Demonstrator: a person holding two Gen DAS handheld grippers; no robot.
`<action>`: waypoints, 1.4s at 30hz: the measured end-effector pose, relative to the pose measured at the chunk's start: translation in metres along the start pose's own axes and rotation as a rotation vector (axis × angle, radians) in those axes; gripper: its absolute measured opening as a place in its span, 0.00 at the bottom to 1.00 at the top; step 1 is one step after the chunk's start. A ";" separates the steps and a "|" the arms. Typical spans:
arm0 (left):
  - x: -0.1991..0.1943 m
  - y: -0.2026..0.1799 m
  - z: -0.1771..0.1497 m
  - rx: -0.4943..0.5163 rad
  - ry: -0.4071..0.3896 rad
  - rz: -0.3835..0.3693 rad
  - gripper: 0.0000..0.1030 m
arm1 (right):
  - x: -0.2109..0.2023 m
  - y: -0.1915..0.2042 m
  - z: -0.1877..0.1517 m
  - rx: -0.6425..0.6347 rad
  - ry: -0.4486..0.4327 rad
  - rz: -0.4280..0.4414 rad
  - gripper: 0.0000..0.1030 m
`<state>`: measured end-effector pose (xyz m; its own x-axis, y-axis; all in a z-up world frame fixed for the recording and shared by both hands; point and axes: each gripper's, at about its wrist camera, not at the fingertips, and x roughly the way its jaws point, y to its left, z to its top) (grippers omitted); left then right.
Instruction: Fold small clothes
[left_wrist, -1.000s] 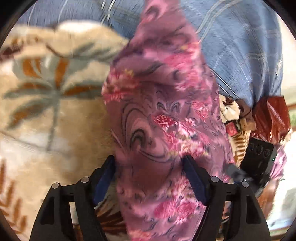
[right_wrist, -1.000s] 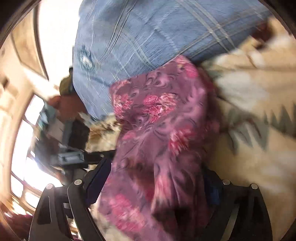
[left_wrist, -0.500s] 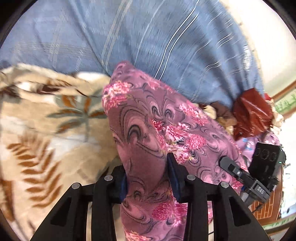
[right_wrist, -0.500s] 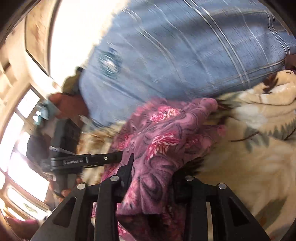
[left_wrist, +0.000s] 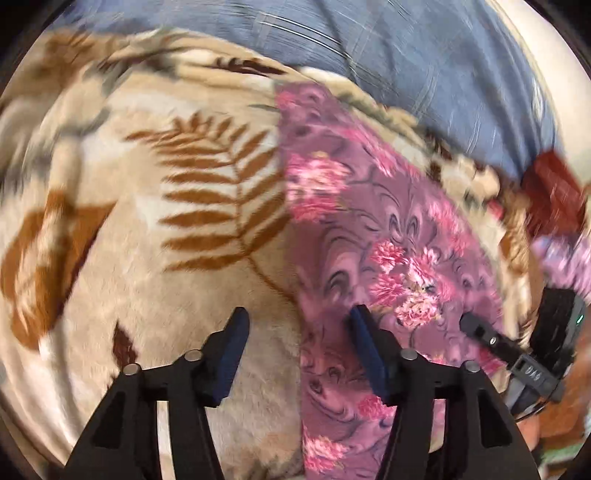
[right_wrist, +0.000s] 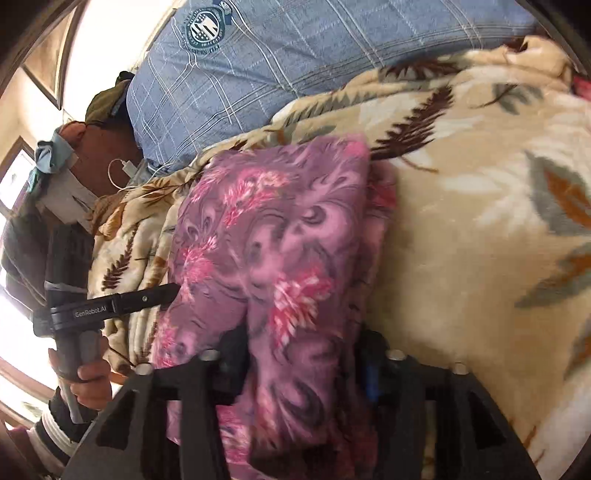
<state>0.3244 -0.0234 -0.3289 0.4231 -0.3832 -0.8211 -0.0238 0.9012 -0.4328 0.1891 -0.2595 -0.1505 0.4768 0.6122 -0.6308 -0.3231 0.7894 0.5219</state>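
- left tongs (left_wrist: 297, 325): spread wide and holding nothing; the left finger hangs over bare blanket, the right finger over the left edge of the floral cloth.
- right tongs (right_wrist: 301, 354): clenched on the near end of the floral cloth (right_wrist: 280, 236), which bunches up between the two fingers and hides their pads.
- in the right wrist view the left tongs (right_wrist: 162, 293) show from the side, one finger tip touching the cloth's left edge.
- in the left wrist view the right tongs (left_wrist: 480, 332) reach in from the right onto the cloth's right side.
- the purple and pink floral cloth (left_wrist: 388, 236) lies as a long, folded strip on the plush blanket, running away from the tongs toward the person.
- the cream blanket (left_wrist: 147, 221) with brown fern leaves covers the bed under the cloth.
- beyond the blanket's far edge is the person's blue checked shirt (right_wrist: 295, 48) with a round badge.
- the left view is blurred at its edges.
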 end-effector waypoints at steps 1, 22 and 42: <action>-0.004 0.002 0.000 -0.006 -0.006 -0.019 0.53 | -0.009 0.002 0.003 -0.003 -0.014 -0.013 0.49; 0.007 -0.070 0.009 0.206 -0.190 0.384 0.75 | 0.001 0.015 0.051 -0.110 -0.117 -0.221 0.24; -0.011 -0.077 -0.056 0.228 -0.267 0.421 0.85 | 0.004 0.022 -0.030 -0.105 -0.061 -0.275 0.91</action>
<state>0.2707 -0.1002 -0.3080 0.6353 0.0584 -0.7700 -0.0566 0.9980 0.0290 0.1589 -0.2385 -0.1586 0.6057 0.3730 -0.7029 -0.2560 0.9277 0.2717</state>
